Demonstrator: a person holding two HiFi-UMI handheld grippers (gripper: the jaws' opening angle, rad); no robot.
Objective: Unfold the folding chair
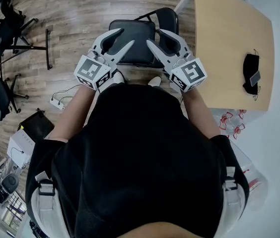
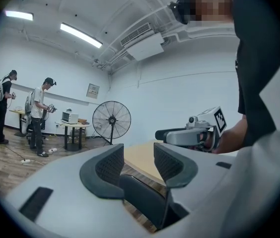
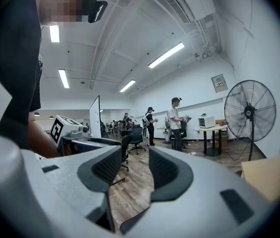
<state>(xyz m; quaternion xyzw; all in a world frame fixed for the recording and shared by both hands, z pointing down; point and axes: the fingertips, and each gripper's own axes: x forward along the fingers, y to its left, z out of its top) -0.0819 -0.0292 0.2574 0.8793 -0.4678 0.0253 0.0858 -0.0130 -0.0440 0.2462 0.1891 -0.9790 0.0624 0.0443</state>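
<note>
Black folding chair, pale tan table, brown wood-grain floor, black-and-white patterned marker cube

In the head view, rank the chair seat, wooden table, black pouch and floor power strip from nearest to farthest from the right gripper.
1. Chair seat, between the fingers of the right gripper.
2. Wooden table, just to its right.
3. Black pouch, on the table's far side.
4. Power strip, floor, far left.
</note>
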